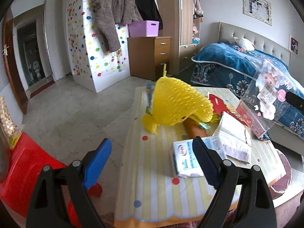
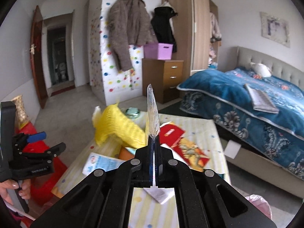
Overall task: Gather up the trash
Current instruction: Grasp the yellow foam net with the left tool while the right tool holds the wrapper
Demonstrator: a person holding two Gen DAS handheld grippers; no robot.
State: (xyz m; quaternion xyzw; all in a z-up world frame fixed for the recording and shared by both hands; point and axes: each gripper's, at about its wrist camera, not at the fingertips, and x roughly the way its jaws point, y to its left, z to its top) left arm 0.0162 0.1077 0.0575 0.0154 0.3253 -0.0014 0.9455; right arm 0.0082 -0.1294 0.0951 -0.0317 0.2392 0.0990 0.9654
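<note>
While the right gripper (image 2: 154,138) pinches the clear wrapper (image 2: 153,112) above the table's (image 1: 152,180) right edge, left gripper (image 1: 152,152) spread empty, I'd keep the pinch firm until it's over a bin.

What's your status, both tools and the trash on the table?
Right tool shut on clear plastic wrapper, lifted off table. Left tool open, empty, above tissue pack. Yellow foam net and red packets remain; nothing blocking.
</note>
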